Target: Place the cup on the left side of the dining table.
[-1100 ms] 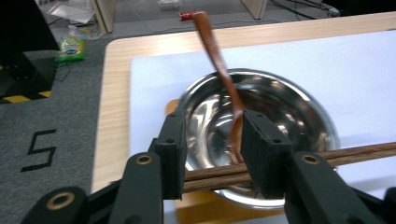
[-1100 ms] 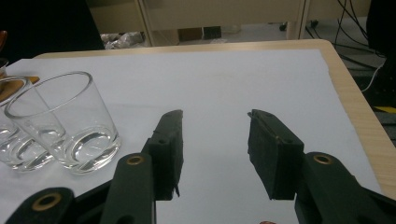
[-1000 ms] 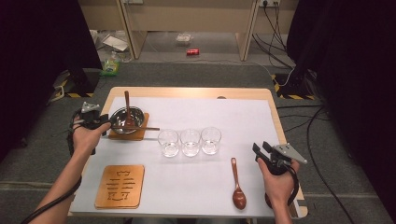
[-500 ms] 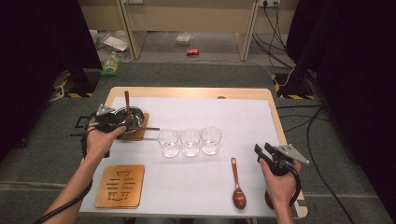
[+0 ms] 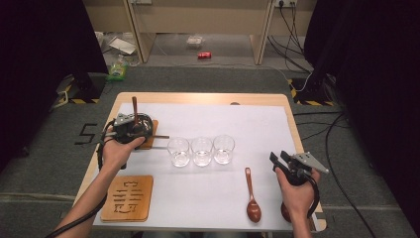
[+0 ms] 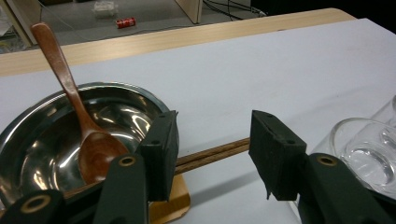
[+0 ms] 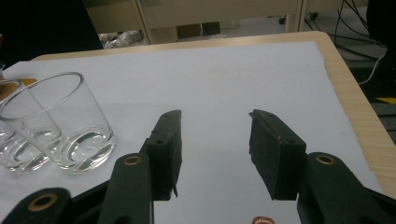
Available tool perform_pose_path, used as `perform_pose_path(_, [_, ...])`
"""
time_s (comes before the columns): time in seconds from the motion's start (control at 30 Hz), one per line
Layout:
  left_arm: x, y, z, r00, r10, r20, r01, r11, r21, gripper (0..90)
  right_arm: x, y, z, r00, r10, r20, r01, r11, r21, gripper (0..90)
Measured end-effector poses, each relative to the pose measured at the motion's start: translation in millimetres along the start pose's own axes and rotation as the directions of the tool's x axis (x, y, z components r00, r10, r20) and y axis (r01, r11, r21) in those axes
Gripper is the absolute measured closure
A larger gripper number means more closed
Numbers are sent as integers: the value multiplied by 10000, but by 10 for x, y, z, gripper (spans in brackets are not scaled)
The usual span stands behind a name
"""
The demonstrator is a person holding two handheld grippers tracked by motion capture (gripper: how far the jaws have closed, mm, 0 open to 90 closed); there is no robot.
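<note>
A steel bowl (image 6: 56, 135) holds a brown wooden spoon (image 6: 81, 126), whose handle (image 5: 134, 106) sticks up toward the back. The bowl sits on a wooden coaster (image 5: 150, 136) at the table's left. A pair of chopsticks (image 6: 210, 154) lies across the coaster and pokes out to the right (image 5: 159, 137). My left gripper (image 5: 138, 130) hovers at the bowl's near side. Its jaws have just been opening and stand open (image 6: 212, 144), with the chopsticks passing below the gap, untouched. My right gripper (image 5: 278, 157) is open and empty (image 7: 215, 126) near the table's right edge.
Three clear glasses (image 5: 179, 151) (image 5: 201, 151) (image 5: 223, 148) stand in a row mid-table, and the nearest (image 7: 65, 126) sits left of the right jaws. A second wooden spoon (image 5: 251, 196) lies in front, and a carved wooden coaster (image 5: 128, 197) lies at front left. White paper (image 5: 218, 119) covers the table.
My left hand has moved right from the table's left edge to the bowl, and the gripper now overlaps it. The right hand has stayed put.
</note>
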State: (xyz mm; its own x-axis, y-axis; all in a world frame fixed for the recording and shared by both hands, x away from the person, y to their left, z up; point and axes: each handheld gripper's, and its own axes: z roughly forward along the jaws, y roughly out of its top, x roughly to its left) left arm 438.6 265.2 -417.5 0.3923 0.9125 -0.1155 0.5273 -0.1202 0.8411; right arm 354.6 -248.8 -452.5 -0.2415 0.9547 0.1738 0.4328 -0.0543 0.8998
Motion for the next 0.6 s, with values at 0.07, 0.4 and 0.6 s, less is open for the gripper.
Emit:
perform_pose_path(0.07, [-52,-7,12,9999,25,146,-25,10000,23,521,-1,5,21,10000,-37,-40,37,10000,33,539])
perform_pose_path(0.4, [-265,8,40,9985,170,522,-170,9999,-12,522,-19,16,7,10000,1,5,-1,9999,122,530])
perform_pose_path(0.6, [-425,-23,20,9962,247,840,-245,9997,-37,529,5,42,-28,10000,-28,41,28,9999,110,527])
